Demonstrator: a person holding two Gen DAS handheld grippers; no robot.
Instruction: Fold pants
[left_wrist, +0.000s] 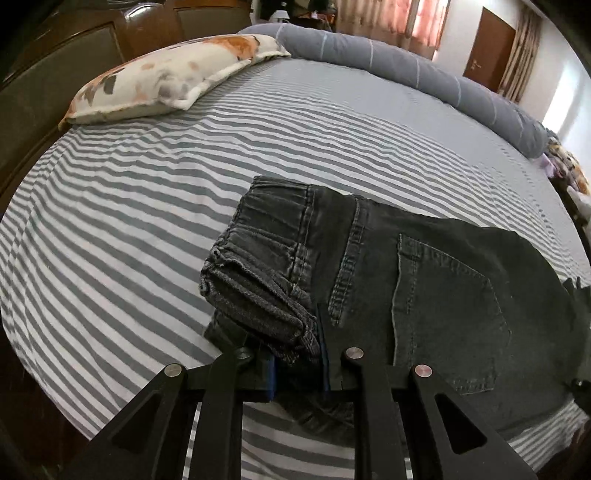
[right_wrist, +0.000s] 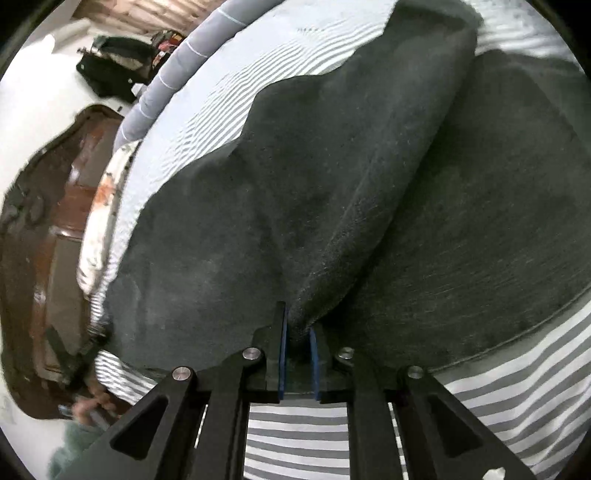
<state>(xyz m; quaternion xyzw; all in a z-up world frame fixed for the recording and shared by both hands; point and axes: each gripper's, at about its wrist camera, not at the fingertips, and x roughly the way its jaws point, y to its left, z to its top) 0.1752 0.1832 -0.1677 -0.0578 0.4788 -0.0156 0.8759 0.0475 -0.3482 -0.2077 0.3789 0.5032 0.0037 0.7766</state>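
Observation:
Dark grey denim pants (left_wrist: 424, 280) lie on the striped bed, back pocket up, waistband bunched at the left. My left gripper (left_wrist: 297, 350) is shut on the gathered waistband edge, which sits thick between its blue pads. In the right wrist view the pants (right_wrist: 332, 184) fill most of the picture as a lifted, creased sheet of cloth. There my right gripper (right_wrist: 297, 343) is shut on a raised fold of the cloth, pinched between the blue pads. The legs' far ends are out of sight.
The bed sheet (left_wrist: 147, 206) has grey and white stripes. A floral pillow (left_wrist: 173, 77) lies at the far left and a long grey bolster (left_wrist: 406, 66) runs along the far edge. Dark wooden headboard at the left. A person's hand (right_wrist: 88, 406) shows at the lower left.

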